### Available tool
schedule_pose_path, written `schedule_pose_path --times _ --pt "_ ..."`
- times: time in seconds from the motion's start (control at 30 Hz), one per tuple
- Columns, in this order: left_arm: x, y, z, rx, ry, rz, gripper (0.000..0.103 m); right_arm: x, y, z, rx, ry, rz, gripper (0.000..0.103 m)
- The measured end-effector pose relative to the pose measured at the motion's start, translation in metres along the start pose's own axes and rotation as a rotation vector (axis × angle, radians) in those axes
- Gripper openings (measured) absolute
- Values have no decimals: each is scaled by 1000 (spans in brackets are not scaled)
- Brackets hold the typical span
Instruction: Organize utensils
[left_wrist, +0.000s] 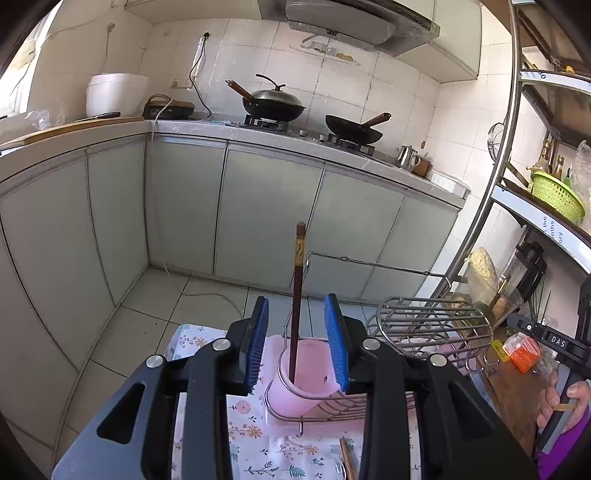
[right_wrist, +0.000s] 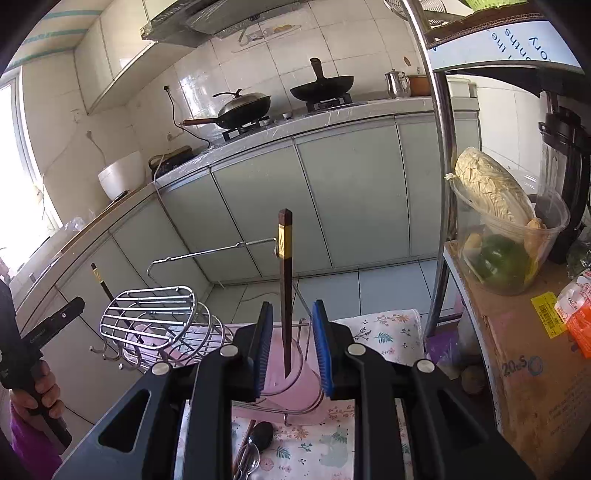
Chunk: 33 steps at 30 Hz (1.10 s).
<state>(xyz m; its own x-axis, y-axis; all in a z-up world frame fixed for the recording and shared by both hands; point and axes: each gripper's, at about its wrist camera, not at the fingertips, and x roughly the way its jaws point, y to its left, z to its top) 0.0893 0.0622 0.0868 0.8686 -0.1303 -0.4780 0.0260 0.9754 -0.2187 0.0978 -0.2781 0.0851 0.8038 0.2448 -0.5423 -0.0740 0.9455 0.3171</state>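
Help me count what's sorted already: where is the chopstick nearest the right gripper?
In the right wrist view, the chopstick stands upright in the pink cup of the wire rack, between the open right gripper pads, untouched.

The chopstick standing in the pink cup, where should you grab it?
Grab the chopstick on its bare upper shaft, just under the gold band, coming from above the pink cup. It stands nearly upright and its lower end is hidden inside the cup.

Chopstick (left_wrist: 295, 306) lower end hidden in pink cup (left_wrist: 295, 384); spoons (right_wrist: 251, 454) cut off at btm edge.
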Motion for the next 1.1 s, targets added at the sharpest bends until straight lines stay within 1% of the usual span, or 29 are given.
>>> schedule_pose_path --times 0.1,0.2,0.27,0.47,0.63,0.73,0.93,1.0,1.1 --pt "-8 -2 -9 -5 7 -11 32 -9 1 -10 -5 -6 -2 21" --pt "-11 -3 -23 -18 43 -31 31 -13 3 -23 3 3 13 21" --pt "-9 -5 -34 -12 75 -40 31 -12 5 -36 10 27 31 21" --pt "4 -16 -69 10 180 -68 32 6 9 -77 22 139 62 21" --pt "23 -19 -103 -1 303 -101 32 27 6 -107 44 240 78 21" --pt "38 -20 -122 -24 385 -138 31 37 4 -122 59 293 95 21" --pt "85 -14 -153 -127 604 -206 31 53 -2 -145 116 384 147 21" --pt "97 -13 -160 -148 646 -215 31 58 -6 -150 137 407 164 21" --pt "110 -15 -168 -157 690 -221 31 63 -10 -156 153 428 171 21"
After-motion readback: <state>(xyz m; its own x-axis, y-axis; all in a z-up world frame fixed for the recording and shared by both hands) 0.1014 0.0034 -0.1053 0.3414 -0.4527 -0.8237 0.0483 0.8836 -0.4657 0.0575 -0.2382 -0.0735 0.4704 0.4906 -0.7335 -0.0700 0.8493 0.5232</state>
